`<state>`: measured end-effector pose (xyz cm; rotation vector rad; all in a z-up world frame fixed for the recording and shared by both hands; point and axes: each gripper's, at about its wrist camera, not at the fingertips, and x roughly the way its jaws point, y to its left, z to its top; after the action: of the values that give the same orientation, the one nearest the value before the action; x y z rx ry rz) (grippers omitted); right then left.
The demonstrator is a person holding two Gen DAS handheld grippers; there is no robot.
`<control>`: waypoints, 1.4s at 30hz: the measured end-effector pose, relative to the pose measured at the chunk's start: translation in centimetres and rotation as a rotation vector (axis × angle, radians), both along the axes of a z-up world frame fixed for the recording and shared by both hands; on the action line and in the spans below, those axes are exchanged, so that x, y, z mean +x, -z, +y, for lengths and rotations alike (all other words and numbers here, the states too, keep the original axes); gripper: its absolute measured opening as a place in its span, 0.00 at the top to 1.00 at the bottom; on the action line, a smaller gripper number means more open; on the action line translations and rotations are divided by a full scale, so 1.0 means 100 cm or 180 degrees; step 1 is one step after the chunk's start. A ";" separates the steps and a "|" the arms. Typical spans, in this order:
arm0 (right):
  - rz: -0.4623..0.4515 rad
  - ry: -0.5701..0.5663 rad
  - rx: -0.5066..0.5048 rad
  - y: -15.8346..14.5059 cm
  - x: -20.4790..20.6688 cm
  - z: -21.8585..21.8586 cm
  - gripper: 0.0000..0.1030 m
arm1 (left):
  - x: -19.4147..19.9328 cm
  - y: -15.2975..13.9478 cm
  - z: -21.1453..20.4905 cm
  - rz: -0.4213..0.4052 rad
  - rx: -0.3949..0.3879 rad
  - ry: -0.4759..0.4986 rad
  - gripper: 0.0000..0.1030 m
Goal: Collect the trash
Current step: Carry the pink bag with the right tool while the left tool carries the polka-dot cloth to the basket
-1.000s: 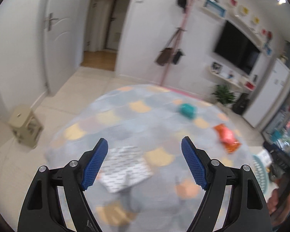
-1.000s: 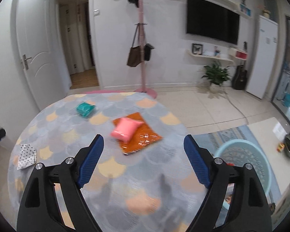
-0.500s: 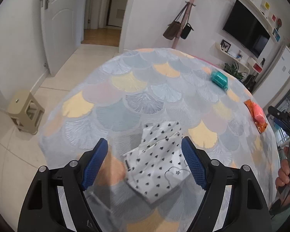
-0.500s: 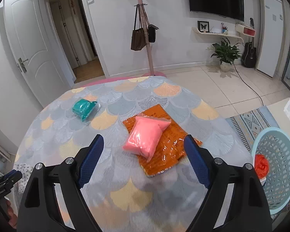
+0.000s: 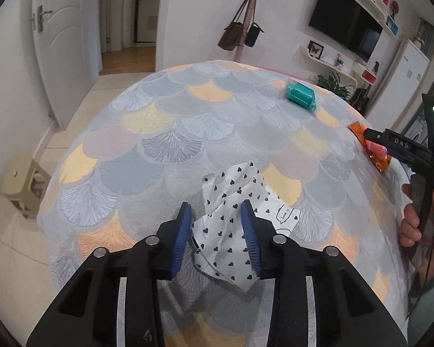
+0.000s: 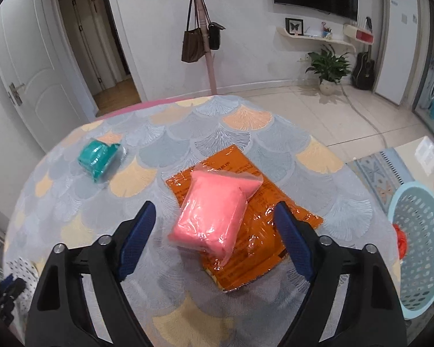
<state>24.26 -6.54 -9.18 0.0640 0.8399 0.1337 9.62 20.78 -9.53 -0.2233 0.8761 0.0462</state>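
A white bag with black hearts (image 5: 225,231) lies on the near part of the round table. My left gripper (image 5: 216,214) is closing on it; both blue pads touch the bag, and it bunches up between them. A pink plastic bag (image 6: 217,202) rests on a flat orange packet (image 6: 246,243). My right gripper (image 6: 214,211) points down at the pink bag, which sits between its wide jaws; they are closing slowly and neither pad touches it. A teal packet (image 6: 99,156) lies at the far left.
The table (image 5: 165,133) wears a cloth of scale shapes. A light blue basket (image 6: 419,245) with something red inside stands on the floor to the right. A beige stool (image 5: 23,182) stands left of the table. A pink coat stand (image 6: 208,57) holds bags behind.
My left gripper sank onto the heart-patterned bag and its jaws narrowed until the bag crumpled between them. My right gripper came closer over the pink bag, its jaws a little narrower.
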 end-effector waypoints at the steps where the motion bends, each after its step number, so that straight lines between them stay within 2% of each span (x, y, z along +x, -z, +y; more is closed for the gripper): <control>1: -0.0007 -0.0002 -0.0027 0.000 0.000 0.001 0.34 | 0.000 0.000 -0.001 -0.0011 -0.0020 0.0025 0.75; 4: 0.0044 -0.0001 -0.0087 0.004 0.002 0.002 0.59 | 0.000 0.000 -0.001 -0.0020 -0.0181 0.0085 0.85; 6: 0.0040 -0.0014 -0.0077 0.004 0.002 0.001 0.64 | -0.001 0.000 -0.003 -0.0031 -0.0221 0.0091 0.88; 11: -0.0090 -0.0070 0.0056 -0.001 -0.003 -0.002 0.65 | -0.006 -0.008 -0.009 -0.0172 -0.0250 0.0123 0.93; 17: -0.0344 -0.0239 0.0167 -0.013 -0.021 -0.002 0.66 | -0.011 -0.027 -0.016 -0.0364 -0.0286 0.0167 0.94; 22: -0.0378 -0.0307 0.0241 -0.022 -0.035 -0.004 0.66 | -0.010 -0.040 -0.026 -0.0463 -0.0300 0.0206 0.94; 29: -0.0627 -0.0289 0.0356 -0.056 -0.069 -0.027 0.66 | -0.007 -0.061 -0.043 -0.0653 -0.0394 0.0347 0.94; 36: -0.0864 -0.0018 0.0272 -0.089 -0.095 -0.071 0.66 | 0.009 -0.096 -0.095 -0.0928 -0.0412 0.0731 0.94; 42: -0.0955 0.0296 0.0236 -0.101 -0.112 -0.123 0.66 | 0.035 -0.121 -0.168 -0.1044 -0.0393 0.1200 0.95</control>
<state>13.06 -18.85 0.94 0.1488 0.5313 0.0840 13.11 3.96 2.54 -0.1716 0.5825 -0.3870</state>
